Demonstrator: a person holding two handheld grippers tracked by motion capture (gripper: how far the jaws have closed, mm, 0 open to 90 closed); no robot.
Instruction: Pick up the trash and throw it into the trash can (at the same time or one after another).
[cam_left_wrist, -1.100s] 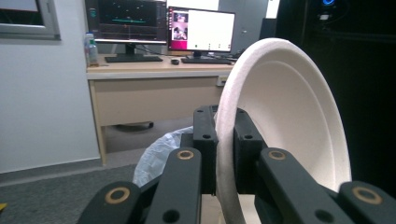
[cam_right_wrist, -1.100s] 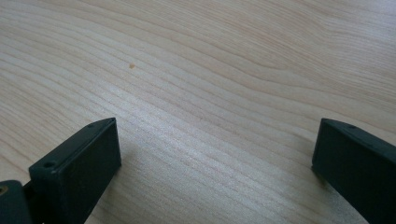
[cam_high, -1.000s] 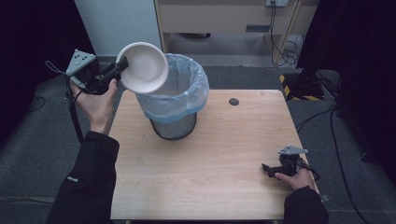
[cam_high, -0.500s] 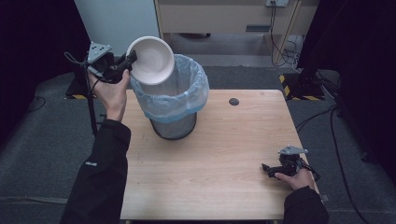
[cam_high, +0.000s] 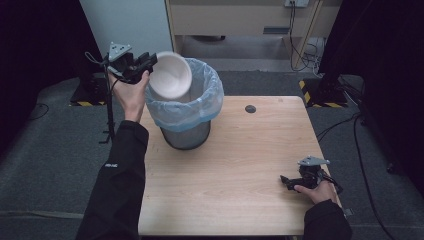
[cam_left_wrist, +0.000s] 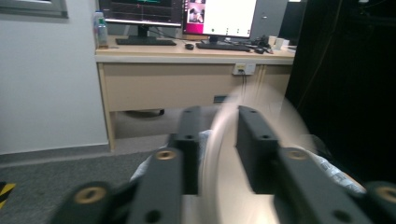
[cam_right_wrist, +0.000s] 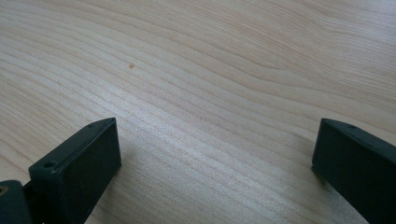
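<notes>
A white bowl (cam_high: 171, 76) hangs tilted and blurred over the left rim of a mesh bin (cam_high: 187, 135) lined with a pale blue bag (cam_high: 200, 107). My left gripper (cam_high: 151, 60) is beside the bowl, at its upper left. In the left gripper view its jaws have just been opening. The blurred bowl rim (cam_left_wrist: 215, 154) runs between them, and the pads stand clear of it. My right gripper (cam_high: 286, 181) rests on the wooden table (cam_high: 235, 165) at the front right. Its fingers (cam_right_wrist: 84, 158) are spread wide over bare wood.
A small dark round disc (cam_high: 250, 108) sits in the tabletop behind the middle. A black stand (cam_high: 107, 115) rises off the table's left edge. Beyond the bin are a white cabinet (cam_high: 125, 25) and a desk (cam_left_wrist: 187, 56) with monitors.
The left hand has carried the bowl rightward over the bin. The bowl now sits lower and blurred, with the jaws spread apart around it. The right hand has not moved.
</notes>
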